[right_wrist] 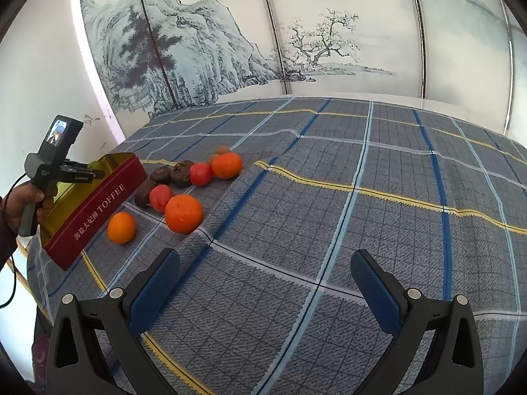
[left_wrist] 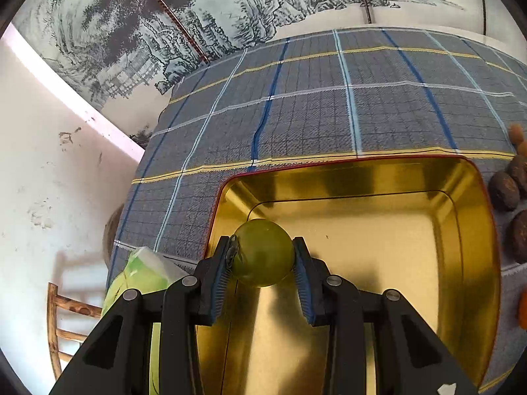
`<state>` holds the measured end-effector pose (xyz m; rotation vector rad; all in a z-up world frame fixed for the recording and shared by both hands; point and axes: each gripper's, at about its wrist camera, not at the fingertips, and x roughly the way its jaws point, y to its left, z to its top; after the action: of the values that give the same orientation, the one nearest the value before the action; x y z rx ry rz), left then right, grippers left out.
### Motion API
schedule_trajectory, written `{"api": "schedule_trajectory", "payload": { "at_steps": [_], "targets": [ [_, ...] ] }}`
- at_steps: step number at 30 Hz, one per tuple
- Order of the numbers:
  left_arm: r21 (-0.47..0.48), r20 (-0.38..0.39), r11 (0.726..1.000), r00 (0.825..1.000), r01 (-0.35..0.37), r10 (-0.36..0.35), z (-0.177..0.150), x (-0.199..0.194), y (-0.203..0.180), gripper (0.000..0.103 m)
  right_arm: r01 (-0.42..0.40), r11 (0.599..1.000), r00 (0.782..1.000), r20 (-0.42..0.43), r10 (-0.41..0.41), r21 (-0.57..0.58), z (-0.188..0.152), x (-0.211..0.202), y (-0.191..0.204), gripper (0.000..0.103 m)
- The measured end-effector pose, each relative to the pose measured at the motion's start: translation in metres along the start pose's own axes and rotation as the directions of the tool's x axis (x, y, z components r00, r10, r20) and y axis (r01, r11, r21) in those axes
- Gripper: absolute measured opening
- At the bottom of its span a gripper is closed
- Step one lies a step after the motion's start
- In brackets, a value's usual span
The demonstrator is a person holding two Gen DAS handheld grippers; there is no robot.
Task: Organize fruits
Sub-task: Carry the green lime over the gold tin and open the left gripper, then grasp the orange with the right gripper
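My left gripper [left_wrist: 263,256] is shut on a round green fruit [left_wrist: 263,253] and holds it above the near left part of the gold-lined tin [left_wrist: 461,197]. In the right wrist view the tin [right_wrist: 98,207] is red with "TOFFEE" on its side, and the left gripper [right_wrist: 94,168] hangs over it. To the right of the tin lie oranges [right_wrist: 183,213], red tomatoes [right_wrist: 160,197] and dark brown fruits [right_wrist: 180,172]. My right gripper [right_wrist: 265,283] is open and empty above the cloth, well short of the fruits.
A blue-grey plaid tablecloth [right_wrist: 362,197] covers the table. A painted landscape screen [right_wrist: 230,49] stands behind it. A green packet [left_wrist: 138,276] lies at the tin's left. A wooden chair [left_wrist: 62,322] stands below the table's left edge.
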<state>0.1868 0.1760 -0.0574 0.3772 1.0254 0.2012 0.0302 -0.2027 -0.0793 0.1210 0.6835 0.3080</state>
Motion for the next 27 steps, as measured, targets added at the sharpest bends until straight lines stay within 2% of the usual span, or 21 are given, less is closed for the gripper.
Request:
{"api": "schedule_trajectory", "payload": {
  "at_steps": [6,8,10,12,13,14,15,17,18,20,22,24,27],
  "targets": [
    [-0.006,0.036,1.0,0.999,-0.023,0.023,0.002,-0.002,0.002,0.039,0.004,1.0,1.0,-0.019,-0.004,0.0,0.001,0.002,0.001,0.103],
    [-0.03,0.063,1.0,0.998,0.004,-0.002,0.001,-0.009,0.004,0.049,0.011,1.0,0.999,-0.034,-0.011,0.003,0.001,0.003,0.002,0.103],
    [-0.067,0.115,0.998,0.993,-0.002,0.01,-0.001,-0.025,0.01,0.051,0.027,1.0,0.999,-0.037,-0.026,0.007,0.001,0.003,0.002,0.103],
    [-0.123,0.207,0.992,0.978,0.021,0.005,-0.009,-0.054,0.017,0.055,0.025,1.0,0.999,-0.029,-0.025,0.0,0.002,0.001,0.002,0.103],
    [-0.147,0.247,0.988,0.969,0.044,-0.006,-0.016,-0.067,0.02,0.063,0.017,1.0,1.0,-0.023,-0.017,-0.016,0.002,0.0,0.005,0.102],
    [-0.169,0.288,0.983,0.957,0.067,-0.015,-0.025,-0.082,0.022,0.07,0.017,0.999,1.0,-0.02,-0.018,-0.043,0.003,-0.002,0.01,0.099],
    [-0.189,0.331,0.978,0.943,0.09,-0.023,-0.036,-0.097,0.022,0.073,0.008,0.998,1.0,-0.026,-0.009,-0.062,0.004,-0.002,0.015,0.088],
    [-0.208,0.401,0.97,0.916,0.124,-0.032,-0.061,-0.122,0.018,0.076,-0.103,0.991,0.992,-0.077,0.097,-0.089,0.011,-0.002,0.037,0.074],
    [-0.203,0.424,0.97,0.905,0.13,-0.033,-0.073,-0.132,0.014,0.076,-0.16,0.981,0.985,-0.09,0.15,-0.113,0.016,-0.004,0.053,0.074],
    [-0.209,0.441,0.969,0.897,0.131,-0.026,-0.094,-0.146,0.006,0.078,-0.238,0.953,0.967,-0.136,0.215,-0.186,0.022,-0.002,0.086,0.074],
    [-0.226,0.434,0.963,0.9,0.145,-0.034,-0.111,-0.153,0.001,0.078,-0.3,0.919,0.948,-0.183,0.258,-0.256,0.025,0.01,0.117,0.074],
    [-0.239,0.418,0.96,0.908,0.144,-0.032,-0.126,-0.156,-0.002,0.078,-0.329,0.898,0.935,-0.231,0.268,-0.293,0.025,0.027,0.134,0.074],
    [-0.261,0.403,0.955,0.915,0.141,-0.024,-0.141,-0.161,-0.002,0.078,-0.324,0.889,0.935,-0.255,0.247,-0.325,0.024,0.047,0.15,0.074]
  ]
}}
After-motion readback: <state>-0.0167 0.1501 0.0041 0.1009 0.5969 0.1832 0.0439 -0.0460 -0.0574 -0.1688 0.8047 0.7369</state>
